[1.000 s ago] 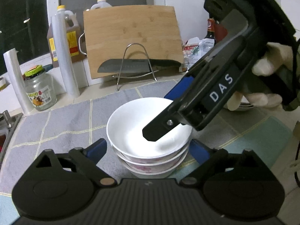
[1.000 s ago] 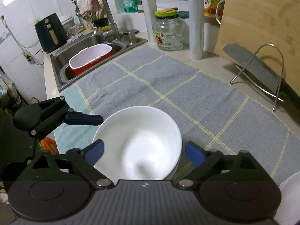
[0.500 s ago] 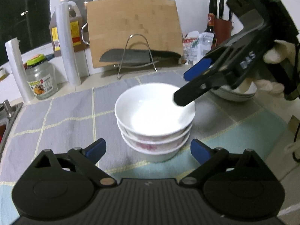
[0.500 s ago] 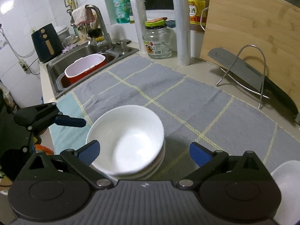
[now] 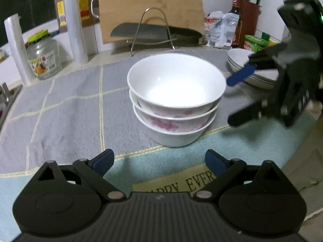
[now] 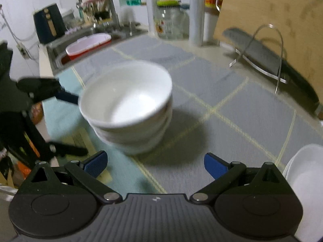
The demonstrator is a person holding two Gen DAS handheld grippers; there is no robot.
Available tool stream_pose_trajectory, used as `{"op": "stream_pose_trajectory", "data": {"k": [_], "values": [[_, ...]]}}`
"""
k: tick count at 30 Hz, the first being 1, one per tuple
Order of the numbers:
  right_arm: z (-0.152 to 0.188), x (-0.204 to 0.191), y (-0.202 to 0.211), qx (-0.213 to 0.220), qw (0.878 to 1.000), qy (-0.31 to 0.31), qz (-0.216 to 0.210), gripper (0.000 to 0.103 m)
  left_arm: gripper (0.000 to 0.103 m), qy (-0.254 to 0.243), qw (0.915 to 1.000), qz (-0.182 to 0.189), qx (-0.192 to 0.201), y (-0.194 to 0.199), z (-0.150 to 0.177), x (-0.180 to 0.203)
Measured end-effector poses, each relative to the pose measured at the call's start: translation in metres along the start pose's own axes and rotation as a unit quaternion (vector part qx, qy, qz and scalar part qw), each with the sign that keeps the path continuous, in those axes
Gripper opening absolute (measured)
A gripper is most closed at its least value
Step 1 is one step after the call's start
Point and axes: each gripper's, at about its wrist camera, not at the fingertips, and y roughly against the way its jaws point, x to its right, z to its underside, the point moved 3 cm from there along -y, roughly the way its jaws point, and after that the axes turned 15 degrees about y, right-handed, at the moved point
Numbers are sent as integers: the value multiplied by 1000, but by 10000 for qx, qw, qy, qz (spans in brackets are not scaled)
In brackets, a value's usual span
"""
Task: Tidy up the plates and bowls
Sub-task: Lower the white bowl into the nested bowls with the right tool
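Three nested bowls (image 5: 175, 100) are seen stacked on the grey checked mat (image 5: 66, 111) covering the tabletop. Left claw (image 5: 159, 161) and right claw (image 6: 154, 164) are held wide, empty, apart from the stack. Plates (image 5: 252, 74) are piled beyond.

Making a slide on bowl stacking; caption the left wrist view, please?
Three nested bowls on the grey mat, both open grippers, left and right, clear of them.

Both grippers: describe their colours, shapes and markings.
The left gripper and right gripper match: matte black ribbed bodies with two round housings, silver pivot pins, triangular cut-outs, and angled black linkages ending in blue finger pads. Seen from the left wrist, the right gripper shows white lettering, blurred, and a small green light.
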Motion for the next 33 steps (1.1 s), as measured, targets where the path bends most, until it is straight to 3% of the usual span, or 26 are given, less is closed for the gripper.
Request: {"op": "stream_pose_trajectory", "data": {"k": [7, 14, 23, 33], "values": [[25, -4, -28, -158, 9996, 79, 240, 103, 96, 71, 9997, -242, -23, -15, 3, 2], [24, -6, -36, -184, 9989, 277, 317, 103, 97, 145, 9996, -228, 49, -22, 6, 9], [19, -2, -40, -205, 9989, 344, 258, 103, 102, -13, 9999, 10, -170, -36, 5, 1], [19, 0, -42, -148, 9990, 277, 325, 103, 102, -490, 9972, 553, 130, -39, 5, -10]]}}
